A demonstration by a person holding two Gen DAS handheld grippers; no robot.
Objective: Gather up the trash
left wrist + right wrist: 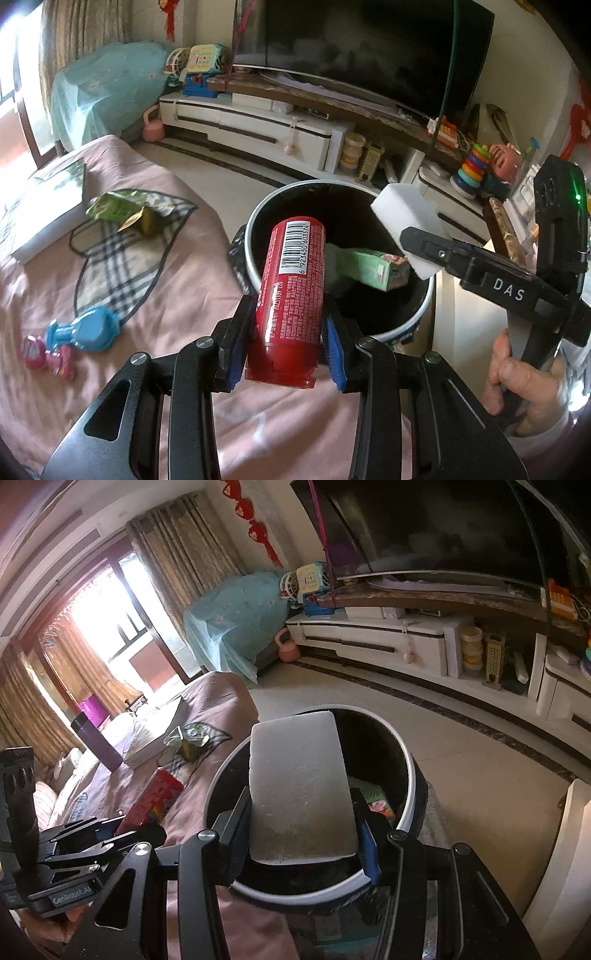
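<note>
- A red can (290, 295) with a white barcode label is pinched between the blue-padded fingers of the left gripper (286, 341); its far end is held over the near rim of the trash bin (424, 312).
- A white sponge block (299, 786) is clamped between the fingers of the right gripper (301, 830) and is held above the bin opening; in the left wrist view the same block is seen at 2 o'clock from the can.
- The round, white-rimmed bin is lined with a black bag, and a green carton (376, 267) is seen lying inside it.
- The bin is placed just beside the edge of a pink-covered surface (184, 295).
- On that cover, at 10 o'clock from the can, a crumpled green wrapper (123, 214) is found lying on a checked cloth (122, 258).
- A white book (44, 218) is seen at 9 o'clock from the wrapper.
- A blue toy (86, 328) and pink toys (48, 356) are seen near the cover's left edge.
- A purple flask (96, 744) is shown upright beyond the book in the right wrist view.
</note>
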